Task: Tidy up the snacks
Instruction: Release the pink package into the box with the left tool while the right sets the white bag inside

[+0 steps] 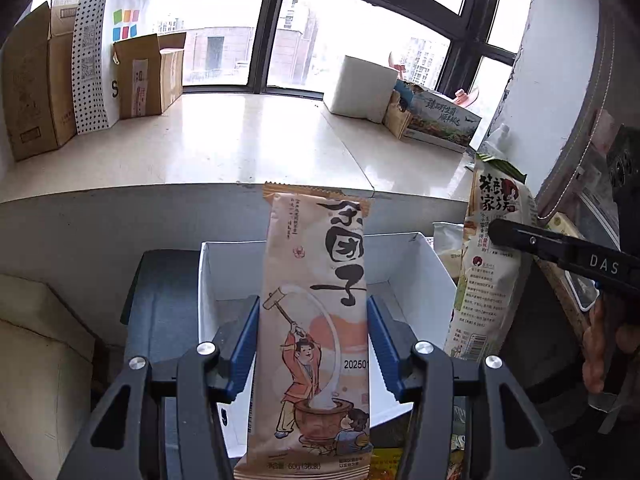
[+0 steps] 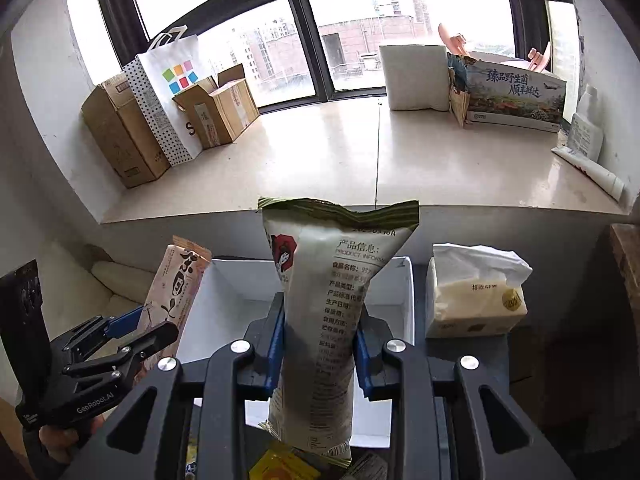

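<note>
The left claw pinches a tall peach-coloured foil snack packet printed with a cartoon figure swinging a mallet over a pot, its blue pads pressed against the packet's two long edges. The packet stands upright, its crimped top at twelve o'clock, directly in front of the open white cardboard box. Held by the sides like this, it should go into the box end-first, which seems the reason for the grip.

The right claw is pressed onto a white crinkly snack pouch with a green striped top seal and black printed product text. It grips the pouch low on its body, so the pads squeeze it into a waist and the top flares wide above. This pouch is also upright, hanging in front of the same white box. In the left wrist view it appears at three o'clock of the peach packet, apart from it; in the right wrist view the peach packet sits at nine o'clock, tilted slightly.

A soft pack of cream-coloured tissues stands just beside the box at its three o'clock side. Beyond, the pale stone window ledge carries cardboard cartons and a white paper bag with coloured squares.

Both packets look light and slippery; the box appears empty, so I judge the sorting barely begun.
</note>
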Demonstrator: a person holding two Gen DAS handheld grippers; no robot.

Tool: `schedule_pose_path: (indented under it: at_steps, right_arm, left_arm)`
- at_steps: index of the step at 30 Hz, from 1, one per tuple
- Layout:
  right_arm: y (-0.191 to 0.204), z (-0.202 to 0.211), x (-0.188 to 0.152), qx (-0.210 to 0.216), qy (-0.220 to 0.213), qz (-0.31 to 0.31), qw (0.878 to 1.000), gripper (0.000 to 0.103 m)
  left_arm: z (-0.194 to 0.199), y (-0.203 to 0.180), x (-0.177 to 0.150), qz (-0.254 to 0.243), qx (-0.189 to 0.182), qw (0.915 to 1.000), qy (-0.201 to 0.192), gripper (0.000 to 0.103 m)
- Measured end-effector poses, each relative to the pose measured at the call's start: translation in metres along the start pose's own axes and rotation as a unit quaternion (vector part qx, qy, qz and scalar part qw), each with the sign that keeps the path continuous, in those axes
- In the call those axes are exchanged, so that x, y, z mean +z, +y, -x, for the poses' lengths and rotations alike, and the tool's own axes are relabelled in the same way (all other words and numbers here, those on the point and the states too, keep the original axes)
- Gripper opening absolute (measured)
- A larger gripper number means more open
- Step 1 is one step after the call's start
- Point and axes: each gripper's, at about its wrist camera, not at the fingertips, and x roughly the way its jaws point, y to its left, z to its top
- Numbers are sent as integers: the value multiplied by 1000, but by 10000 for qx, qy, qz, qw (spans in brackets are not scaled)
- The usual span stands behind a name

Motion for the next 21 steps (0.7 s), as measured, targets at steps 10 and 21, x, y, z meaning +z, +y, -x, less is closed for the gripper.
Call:
schedule_pose_path:
  at_steps: [10, 21]
  right_arm:
    - [-19, -58, -16, -547, 627, 214, 9963, 102]
    - [-1, 46, -48, -225, -769, 429, 9959, 103]
  left_arm:
    - [-48, 17, -9, -161, 406, 9988, 240, 103]
    - [35, 4, -32, -164, -103, 9989, -427, 103]
